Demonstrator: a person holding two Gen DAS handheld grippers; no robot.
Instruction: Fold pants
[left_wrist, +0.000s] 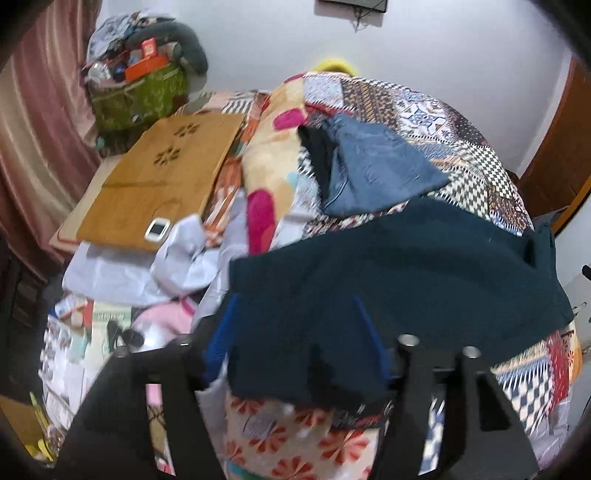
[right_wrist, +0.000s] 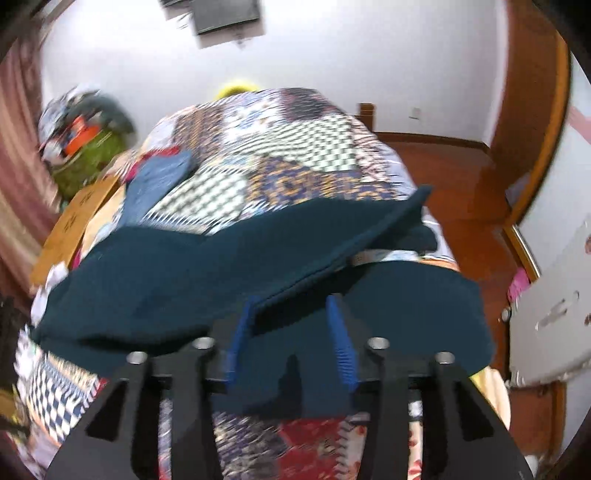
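Note:
Dark teal pants (left_wrist: 399, 266) lie across a patchwork bedspread (left_wrist: 424, 110); they also show in the right wrist view (right_wrist: 192, 273), with one layer lifted over the other. My left gripper (left_wrist: 295, 314) is wide apart, and the pants' near edge drapes between its blue pads (left_wrist: 221, 332). My right gripper (right_wrist: 291, 314) is open, its blue pads (right_wrist: 341, 343) on either side of the pants' lifted edge, not closed on it. A folded blue garment (left_wrist: 376, 170) lies further back on the bed, also in the right wrist view (right_wrist: 159, 181).
A wooden lap table (left_wrist: 159, 177) with a white phone (left_wrist: 157, 229) sits at the left, beside a loaded green bag (left_wrist: 140, 92) and a pink curtain (left_wrist: 33, 129). Loose clothes and papers (left_wrist: 122, 273) lie at the near left. Wooden floor (right_wrist: 461, 177) lies right of the bed.

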